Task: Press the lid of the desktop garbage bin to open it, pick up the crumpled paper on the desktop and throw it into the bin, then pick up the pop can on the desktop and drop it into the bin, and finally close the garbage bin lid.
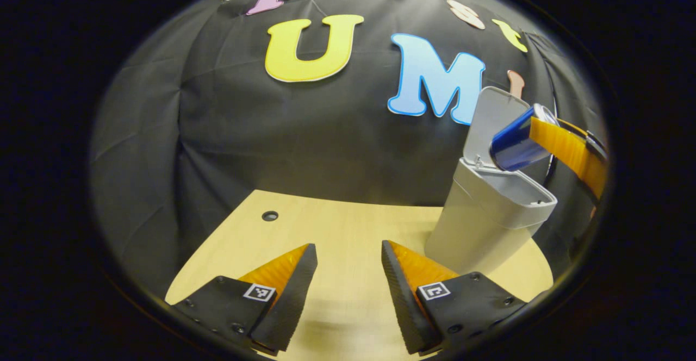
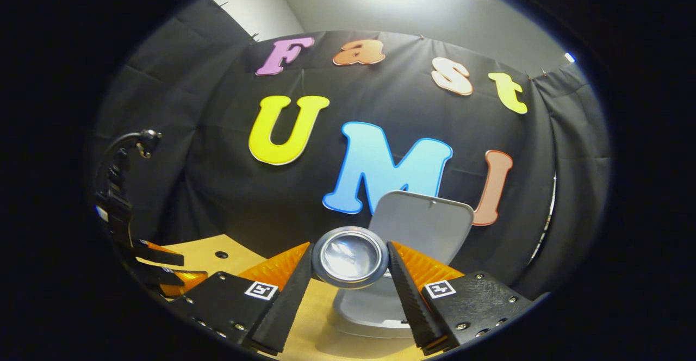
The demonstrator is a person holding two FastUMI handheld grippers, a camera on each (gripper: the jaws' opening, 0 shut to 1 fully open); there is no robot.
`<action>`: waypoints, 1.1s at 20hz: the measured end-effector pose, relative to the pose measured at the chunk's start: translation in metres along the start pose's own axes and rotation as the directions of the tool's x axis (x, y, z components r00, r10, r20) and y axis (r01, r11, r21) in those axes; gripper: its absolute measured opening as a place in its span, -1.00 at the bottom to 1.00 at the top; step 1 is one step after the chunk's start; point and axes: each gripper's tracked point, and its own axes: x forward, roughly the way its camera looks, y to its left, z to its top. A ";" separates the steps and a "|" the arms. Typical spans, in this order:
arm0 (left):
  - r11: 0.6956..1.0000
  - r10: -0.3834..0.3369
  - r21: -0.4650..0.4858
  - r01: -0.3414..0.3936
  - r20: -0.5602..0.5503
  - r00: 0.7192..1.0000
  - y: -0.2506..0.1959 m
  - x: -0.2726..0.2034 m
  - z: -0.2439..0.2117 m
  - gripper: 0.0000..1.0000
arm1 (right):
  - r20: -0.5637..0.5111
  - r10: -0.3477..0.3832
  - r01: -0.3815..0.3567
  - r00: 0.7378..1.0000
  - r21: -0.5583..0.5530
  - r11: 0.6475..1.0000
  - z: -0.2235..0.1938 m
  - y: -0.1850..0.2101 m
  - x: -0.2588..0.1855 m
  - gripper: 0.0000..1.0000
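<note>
Right now your right gripper [image 2: 349, 266] clamps the pop can [image 2: 350, 257] between both fingers, its end toward the camera, just above the garbage bin [image 2: 375, 309], whose lid [image 2: 421, 222] stands upright behind it. Your left gripper [image 1: 349, 271] hangs wide apart, holding nothing, over the desktop [image 1: 337, 225]; from there, the tilted can sits over the bin's mouth.

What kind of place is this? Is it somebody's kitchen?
Probably not a kitchen. It looks like a small booth set up for practice: black cloth hangs as its wall, and a bare wooden table holds just a little gray bin with its lid up.
</note>
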 end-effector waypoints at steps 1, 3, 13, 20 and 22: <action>1.000 -0.001 -0.001 0.001 -0.001 1.000 0.000 0.001 -0.001 0.58 | -0.015 -0.018 0.018 1.000 0.003 1.000 -0.005 -0.006 0.001 0.65; 1.000 -0.002 -0.002 0.002 -0.006 1.000 0.000 0.002 -0.001 0.61 | -0.052 -0.052 0.052 0.997 0.009 0.999 -0.019 -0.022 0.003 0.65; 1.000 0.004 -0.006 -0.005 -0.019 1.000 0.001 0.003 -0.005 0.61 | -0.264 -0.179 0.216 0.948 0.117 0.969 -0.100 -0.097 0.009 0.67; 1.000 0.008 -0.008 -0.008 -0.035 0.999 0.001 0.003 -0.012 0.61 | -0.356 -0.185 0.261 0.916 0.180 0.948 -0.135 -0.114 0.003 0.67; 1.000 0.006 -0.006 -0.006 -0.038 0.999 -0.001 0.003 -0.012 0.58 | -0.354 -0.189 0.265 0.916 0.181 0.947 -0.135 -0.116 0.004 0.67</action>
